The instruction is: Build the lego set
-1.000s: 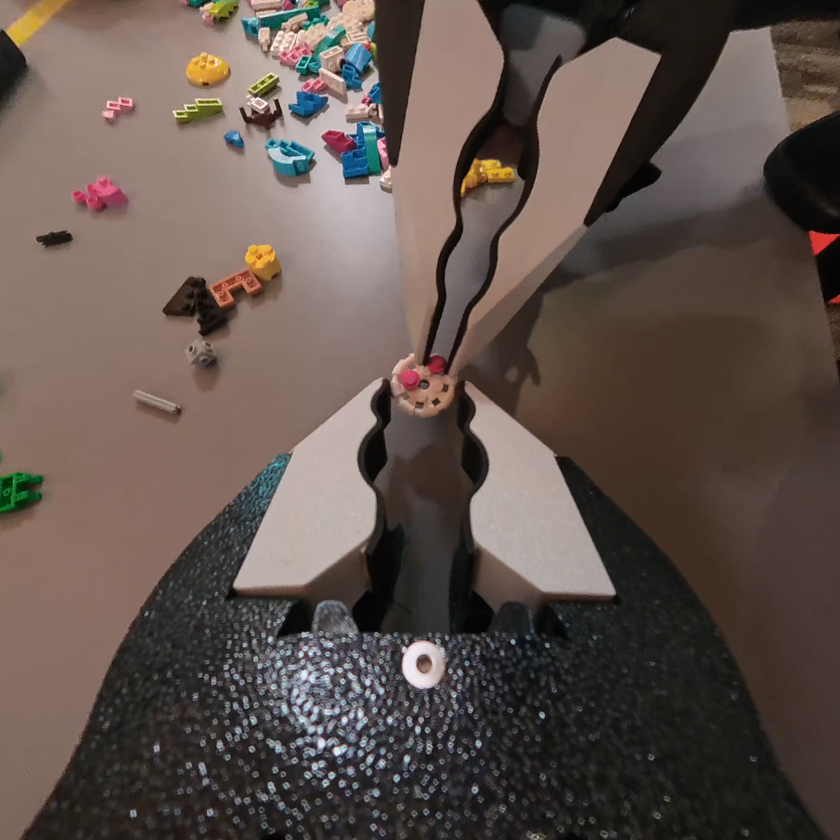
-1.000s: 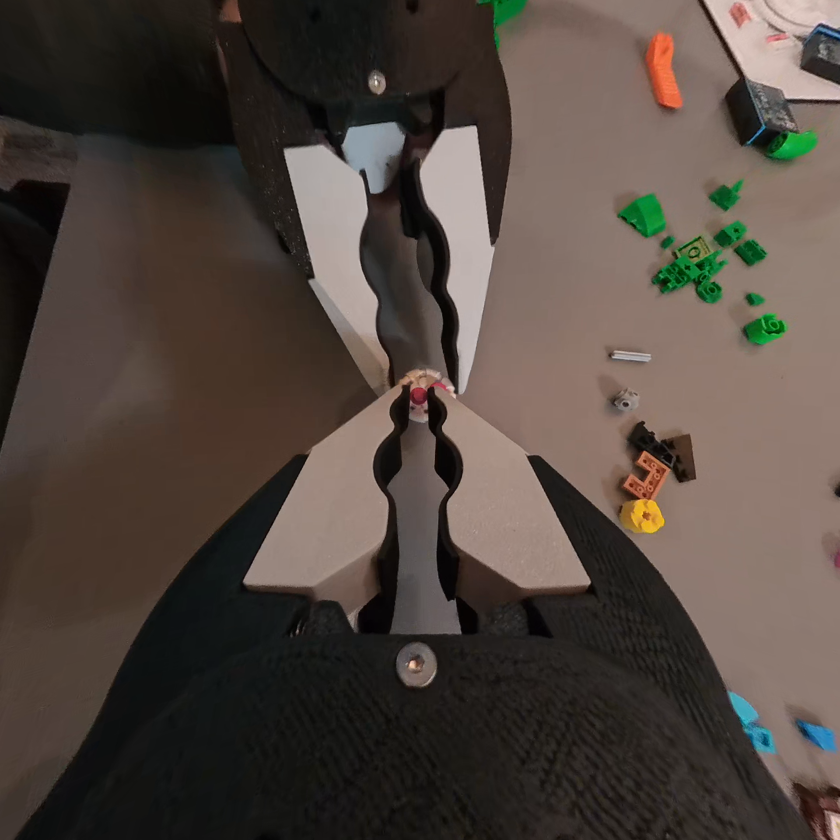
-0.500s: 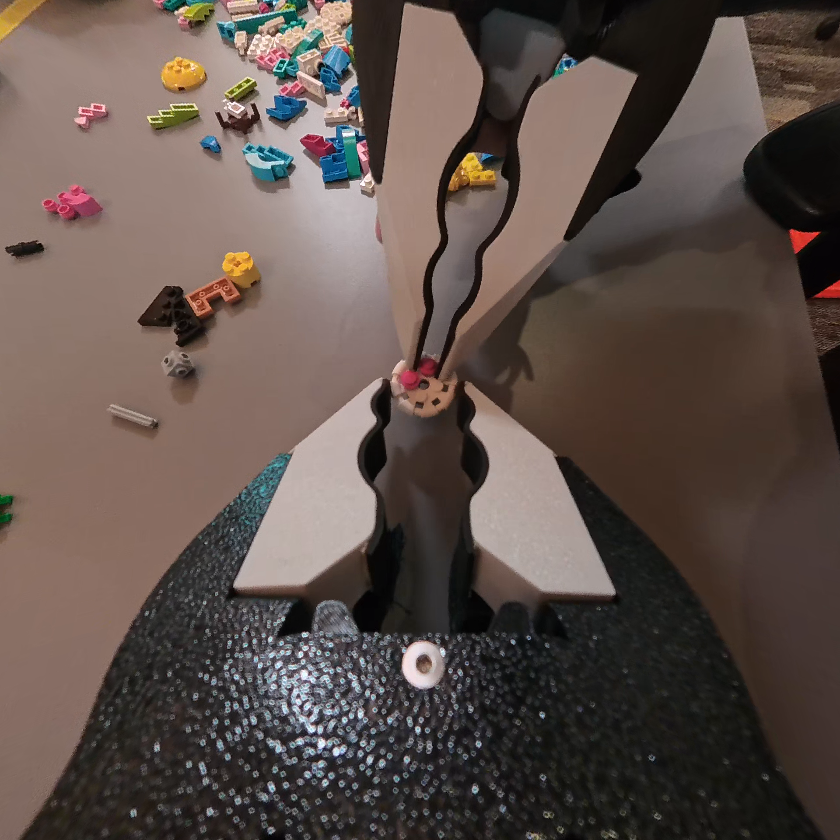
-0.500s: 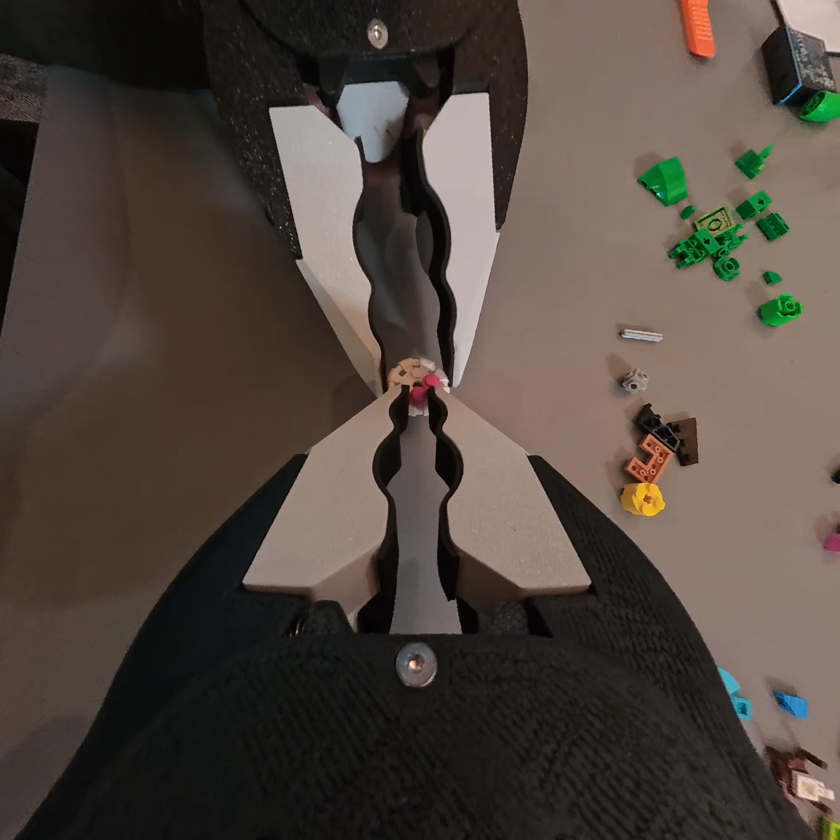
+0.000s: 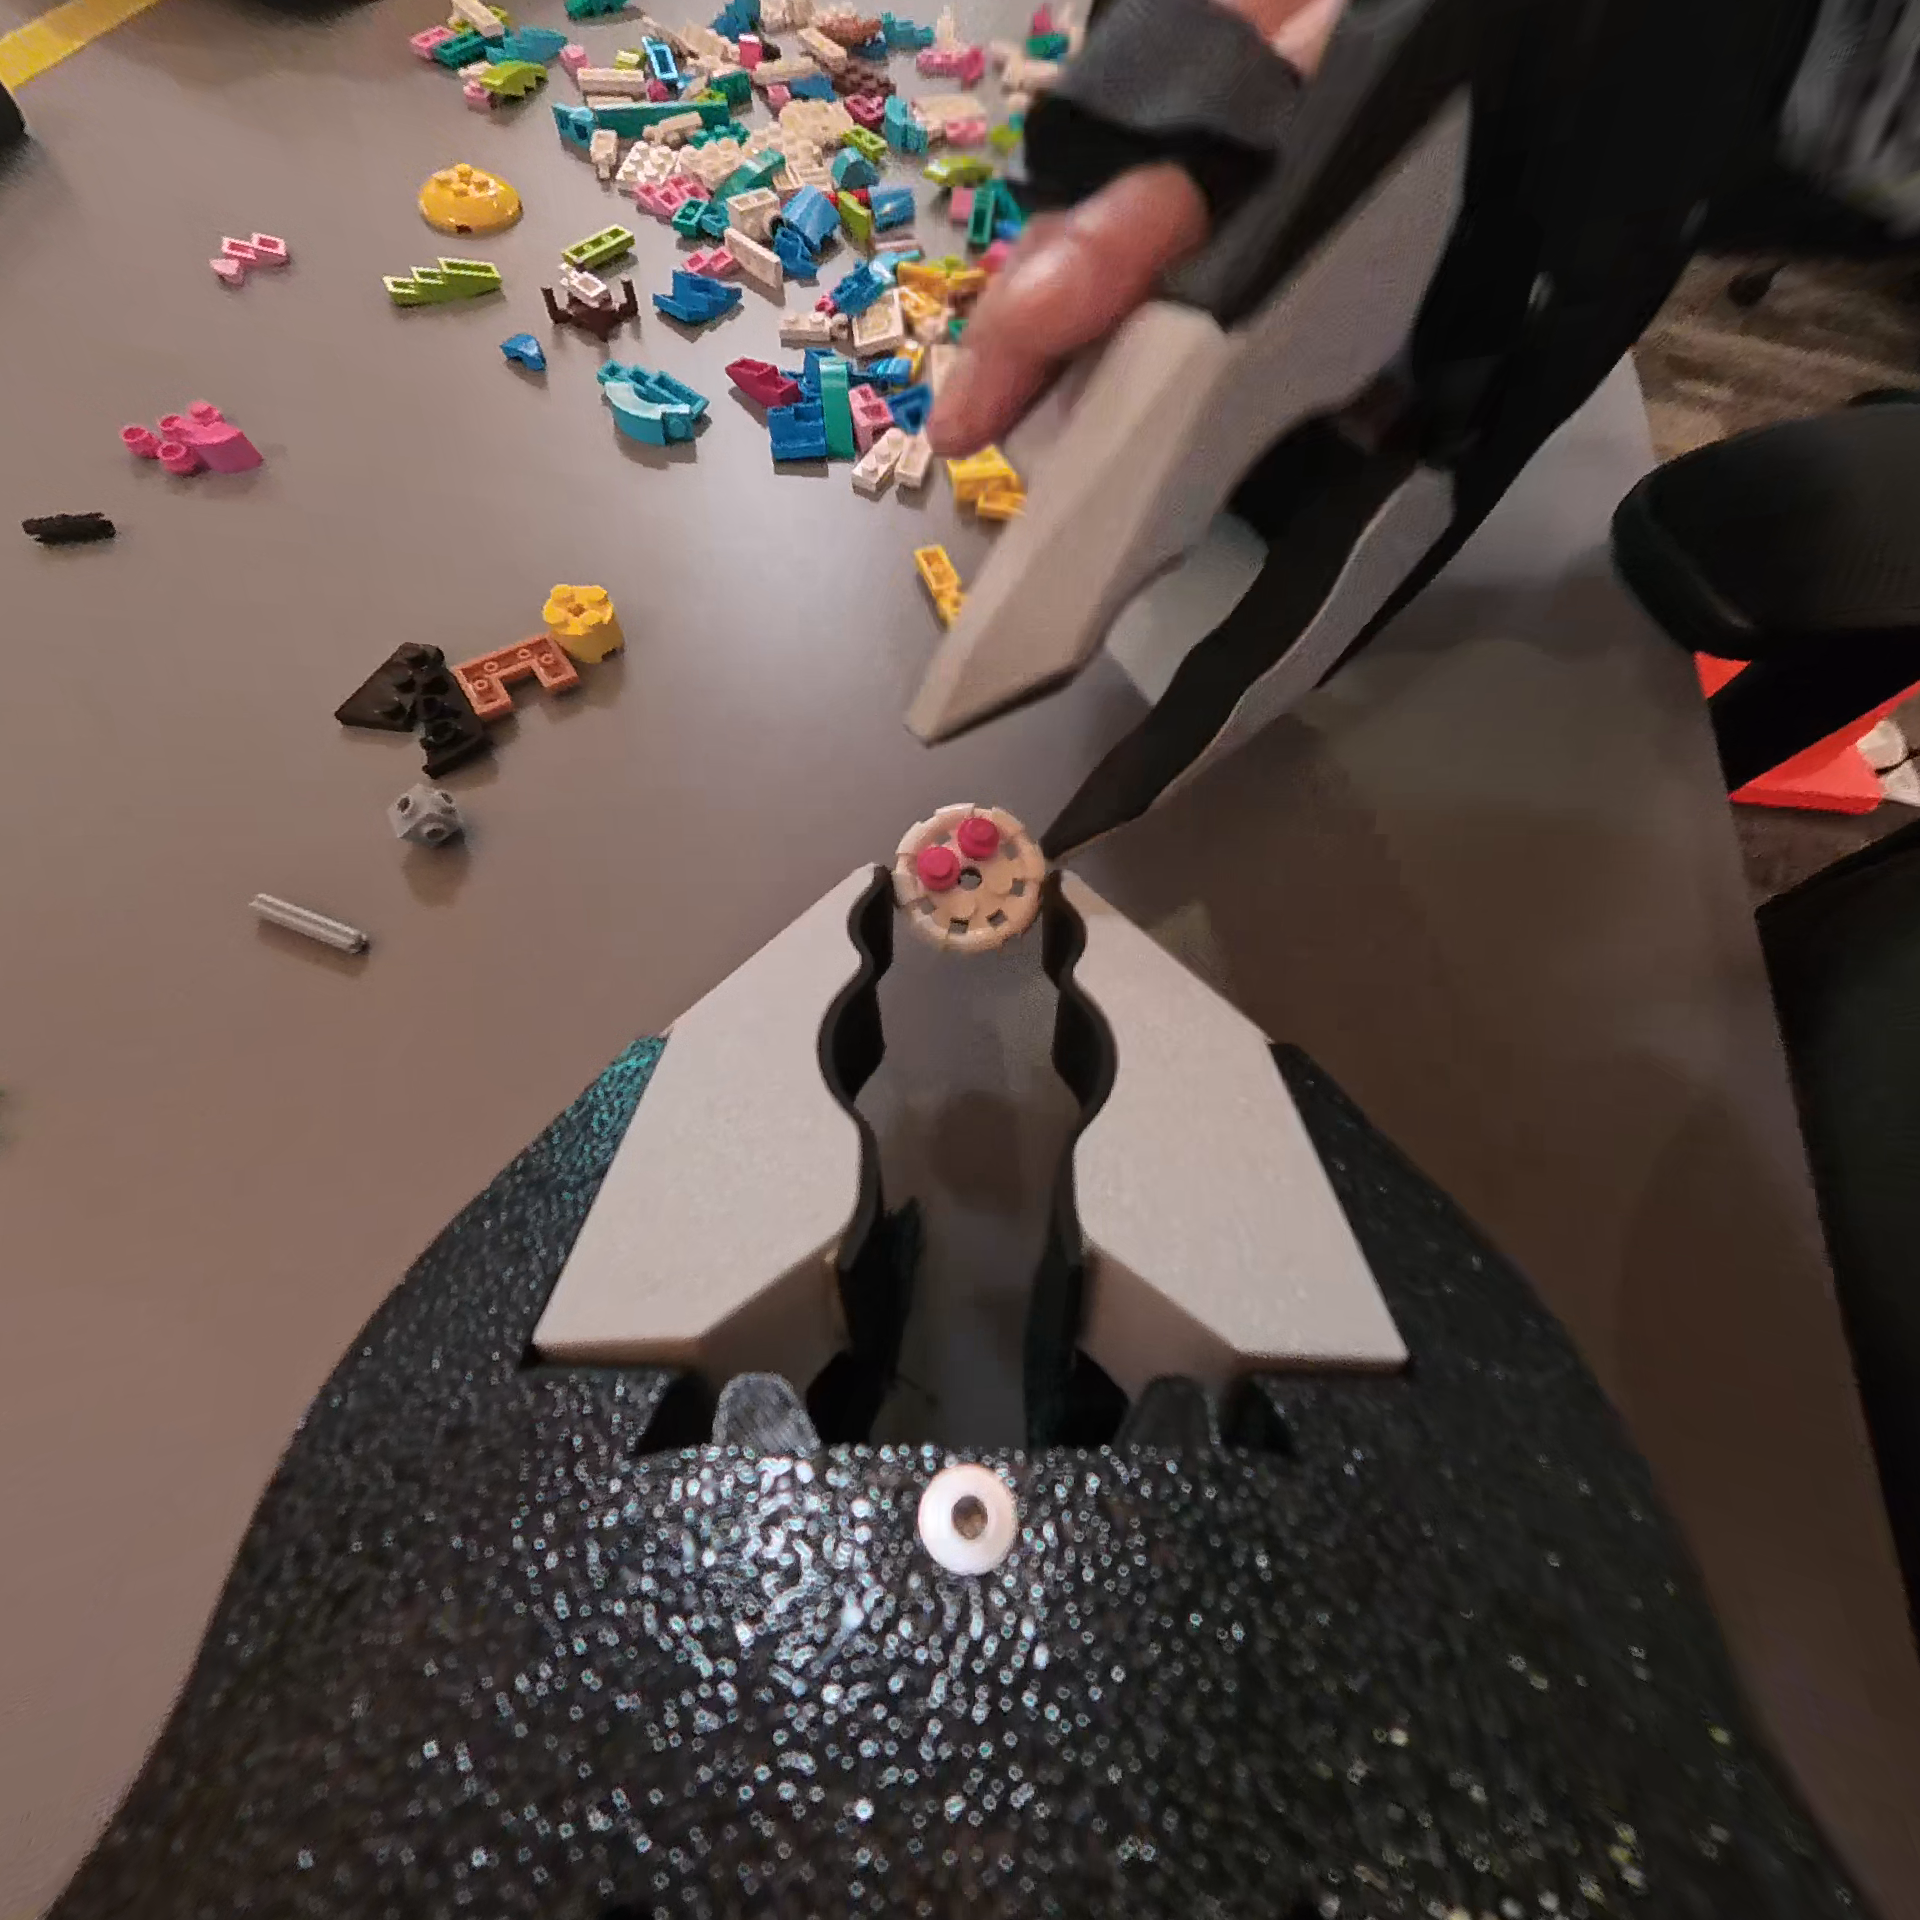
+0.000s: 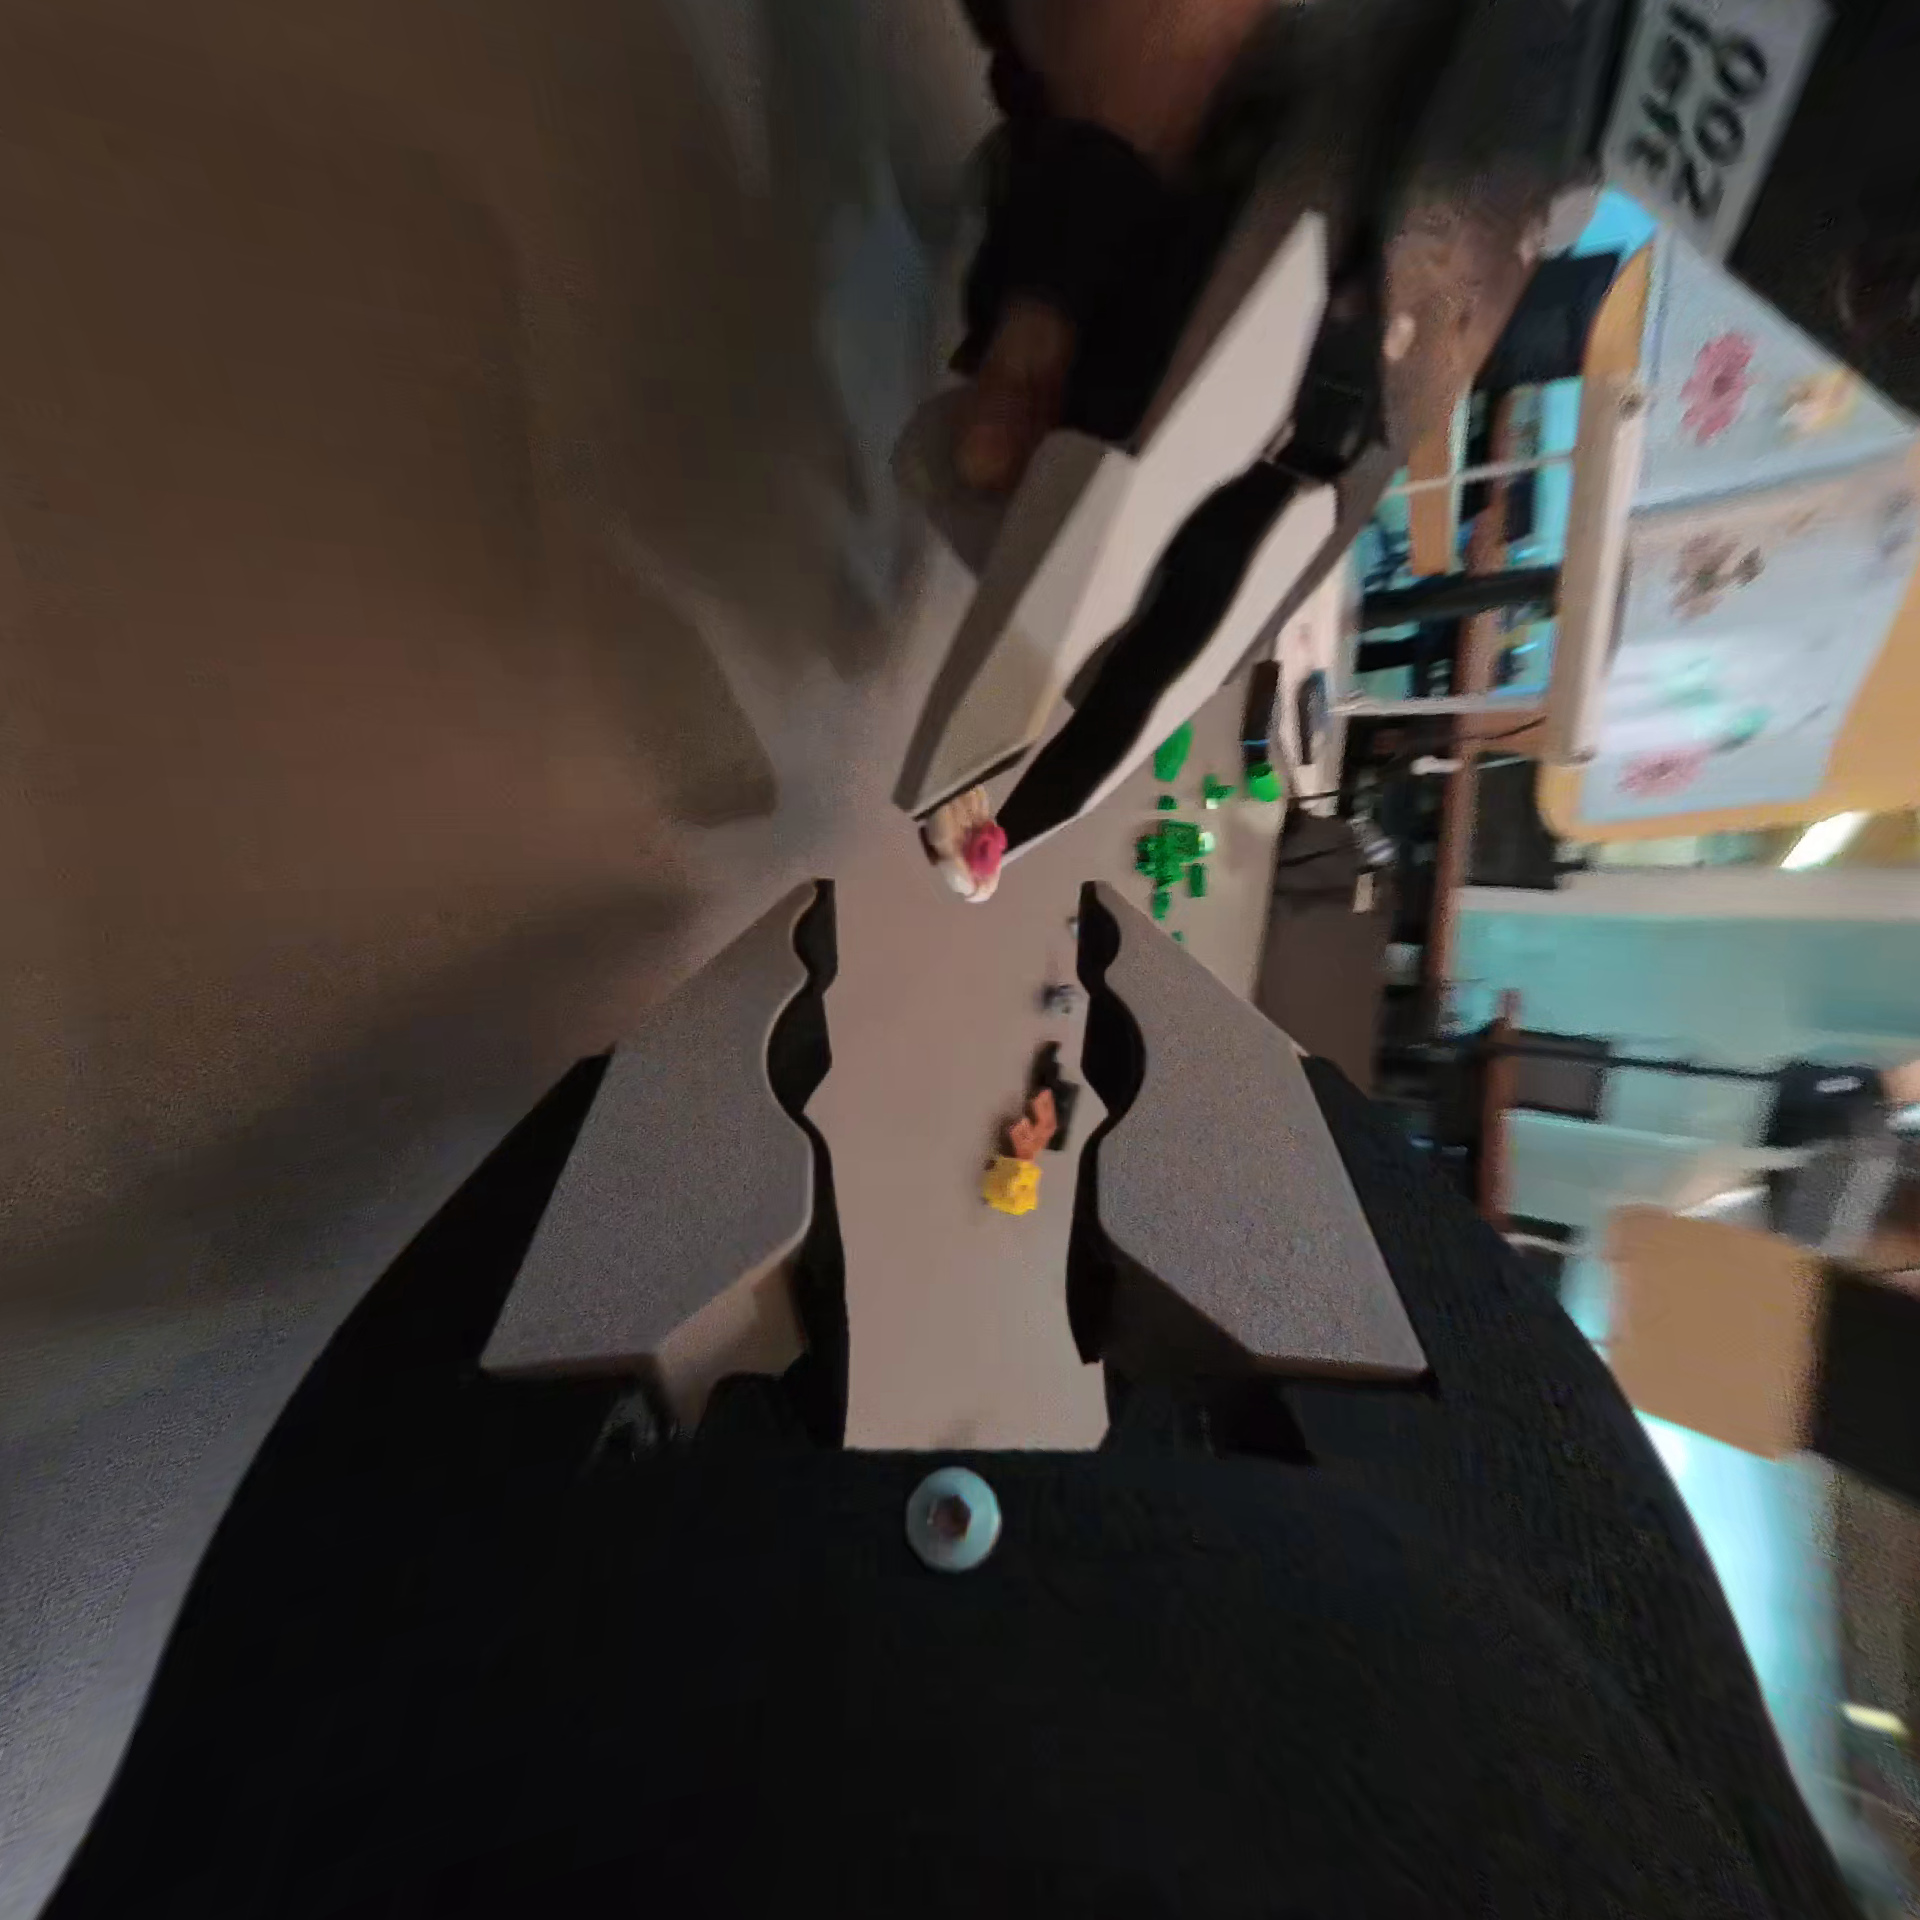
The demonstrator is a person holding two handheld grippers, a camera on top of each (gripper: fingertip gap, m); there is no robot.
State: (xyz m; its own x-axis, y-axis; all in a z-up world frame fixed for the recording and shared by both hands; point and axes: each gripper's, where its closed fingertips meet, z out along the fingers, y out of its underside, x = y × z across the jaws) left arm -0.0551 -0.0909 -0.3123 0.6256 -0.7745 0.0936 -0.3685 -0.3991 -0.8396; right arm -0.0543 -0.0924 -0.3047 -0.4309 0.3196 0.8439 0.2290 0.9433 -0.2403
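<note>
you hold the round tan plate (image 5: 968, 879) in your left gripper (image 5: 968, 883), jaws narrowed onto its rim, the plate lifted above the grey table (image 5: 1403, 1039). two small magenta studs (image 5: 956, 850) sit on its face, so the stud-fitting step looks done or nearly so. your right gripper (image 6: 951, 904) stands off just beside the plate with its jaws apart and nothing between them. i judge the next move calls for a fresh piece: you would reach with the free gripper to the loose brick pile (image 5: 810, 208) at the far side of the table, or to the yellow round brick (image 5: 584, 621) by the orange bracket (image 5: 514, 673), while keeping the plate level. no bin or tray shows in either view; every loose piece lies straight on the table.
</note>
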